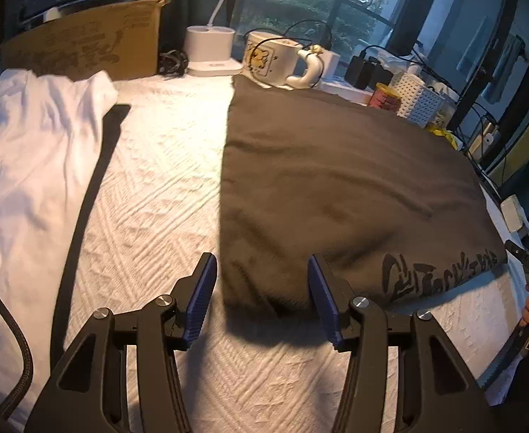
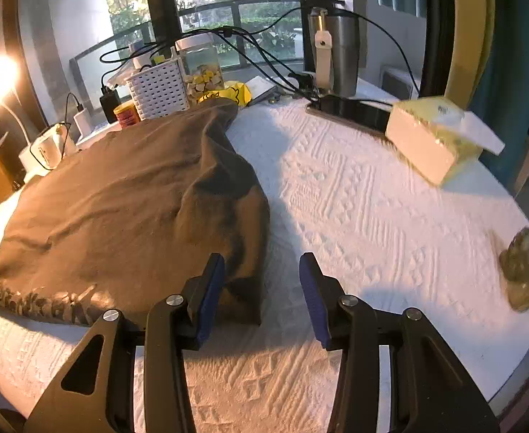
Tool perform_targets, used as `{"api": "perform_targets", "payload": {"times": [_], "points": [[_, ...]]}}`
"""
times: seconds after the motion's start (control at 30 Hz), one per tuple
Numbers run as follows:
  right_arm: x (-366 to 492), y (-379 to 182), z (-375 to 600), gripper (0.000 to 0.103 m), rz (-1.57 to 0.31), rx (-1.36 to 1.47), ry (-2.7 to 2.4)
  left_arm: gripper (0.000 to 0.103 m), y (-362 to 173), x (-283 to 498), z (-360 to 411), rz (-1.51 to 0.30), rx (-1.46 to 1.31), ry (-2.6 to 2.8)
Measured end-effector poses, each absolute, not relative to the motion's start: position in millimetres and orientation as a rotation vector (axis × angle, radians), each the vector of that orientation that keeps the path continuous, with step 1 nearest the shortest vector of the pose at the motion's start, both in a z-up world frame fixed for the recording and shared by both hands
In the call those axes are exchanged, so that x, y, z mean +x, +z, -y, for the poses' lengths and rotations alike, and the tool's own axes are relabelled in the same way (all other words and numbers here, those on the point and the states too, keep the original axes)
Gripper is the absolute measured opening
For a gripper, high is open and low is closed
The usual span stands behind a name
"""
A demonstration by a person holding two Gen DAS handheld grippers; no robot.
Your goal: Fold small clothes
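Both hand-held grippers spread, left [image 1: 262, 297], right [image 2: 262, 297], brown shirt [image 1: 336, 180], mug [image 1: 275, 59] behind

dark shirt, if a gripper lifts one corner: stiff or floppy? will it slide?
Probably floppy: the dark shirt lies limp with soft wrinkles and a bunched fold on its right side. Likely light, thin fabric. It may drag rather than slide, since the white cover beneath is textured.

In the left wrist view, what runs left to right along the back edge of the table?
Cardboard box → white lamp base → cartoon mug → black power adapter → red-and-yellow tin → white perforated basket.
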State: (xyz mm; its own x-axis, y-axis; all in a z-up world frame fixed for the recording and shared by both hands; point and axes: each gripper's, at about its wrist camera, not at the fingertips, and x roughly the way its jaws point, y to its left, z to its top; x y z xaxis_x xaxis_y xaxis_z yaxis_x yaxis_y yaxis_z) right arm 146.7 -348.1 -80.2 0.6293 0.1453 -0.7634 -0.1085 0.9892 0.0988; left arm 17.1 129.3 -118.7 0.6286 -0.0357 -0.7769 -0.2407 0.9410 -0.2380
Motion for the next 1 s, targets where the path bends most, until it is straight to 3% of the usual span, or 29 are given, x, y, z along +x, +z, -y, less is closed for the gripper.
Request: {"api": "perform_targets", "payload": {"times": [0.37, 0.4, 0.43, 0.47, 0.57, 0.67, 1.0], "points": [[137.9, -98.6, 342.3, 0.046, -0.901, 0.143, 0.202, 0.052, -129.1, 8.9, -123.6, -0.889, -0.340, 0.123], [137.8, -99.3, 338.1, 0.042, -0.902, 0.123, 0.203, 0.051, -129.5, 10.4, -121.0, -0.885, -0.322, 0.120], [137.6, -99.8, 333.5, 0.026, -0.903, 0.097, 0.212, 0.047, -130.0, 12.2, -119.4, -0.882, -0.310, 0.117], [137.8, -101.0, 329.0, 0.021, -0.909, 0.077, 0.231, 0.034, -130.5, 13.5, -118.1, -0.882, -0.309, 0.110], [136.3, -101.1, 328.0, 0.011, -0.898, 0.076, 0.245, 0.018, -130.9, 16.2, -119.1, -0.887, -0.362, 0.090], [131.5, -96.7, 333.1, 0.009, -0.871, 0.082, 0.246, 0.012, -125.4, 11.4, -116.8, -0.871, -0.369, 0.098], [106.5, -63.4, 355.3, 0.008, -0.791, 0.014, 0.209, 0.010, -103.7, -17.4, -89.8, -0.871, -0.327, 0.008]]}}
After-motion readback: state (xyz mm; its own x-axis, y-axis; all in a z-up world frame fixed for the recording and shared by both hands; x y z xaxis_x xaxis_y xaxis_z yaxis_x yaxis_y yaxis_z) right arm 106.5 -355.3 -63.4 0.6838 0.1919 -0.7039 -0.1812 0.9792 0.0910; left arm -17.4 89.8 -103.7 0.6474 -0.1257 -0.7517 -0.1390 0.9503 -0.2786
